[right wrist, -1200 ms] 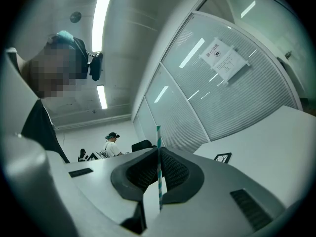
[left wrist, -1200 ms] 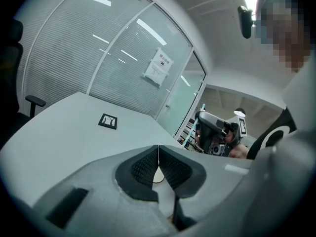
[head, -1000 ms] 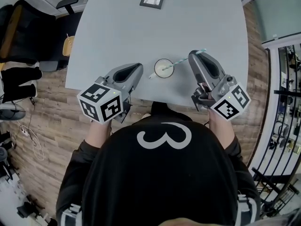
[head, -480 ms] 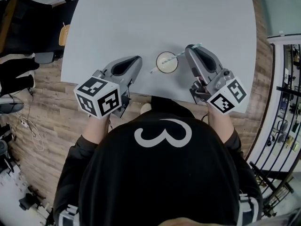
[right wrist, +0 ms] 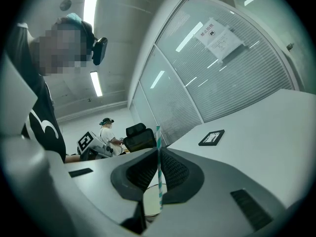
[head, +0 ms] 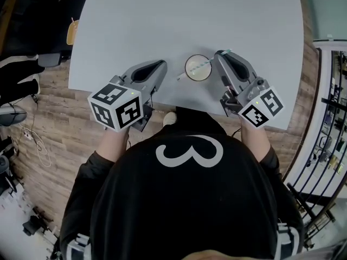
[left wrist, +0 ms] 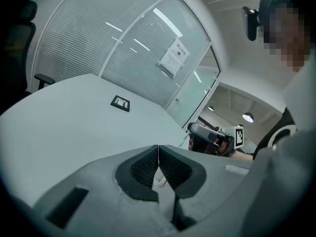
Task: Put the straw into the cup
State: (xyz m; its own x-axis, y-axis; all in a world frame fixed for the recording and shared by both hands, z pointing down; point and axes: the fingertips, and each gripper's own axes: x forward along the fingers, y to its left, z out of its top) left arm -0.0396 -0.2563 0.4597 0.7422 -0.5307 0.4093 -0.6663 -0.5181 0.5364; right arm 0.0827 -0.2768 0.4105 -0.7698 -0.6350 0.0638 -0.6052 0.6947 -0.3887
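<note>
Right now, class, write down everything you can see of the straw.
The straw is a thin, straight tube, white with teal stripes, and looks like paper. The right gripper is shut on it near its upper end, with a short piece sticking out beyond the pads. In the head view it slants across the mouth of the cup, its lower end showing past the rim. Whether that end touches the cup cannot be told.

The pale grey bench (head: 135,26), rounded at the corners, stands on a wood-plank floor (head: 54,118). A white cup (head: 198,68) stands on the bench near its front edge. A small black-framed card (left wrist: 121,103) lies flat far back, well apart from the cup.
</note>
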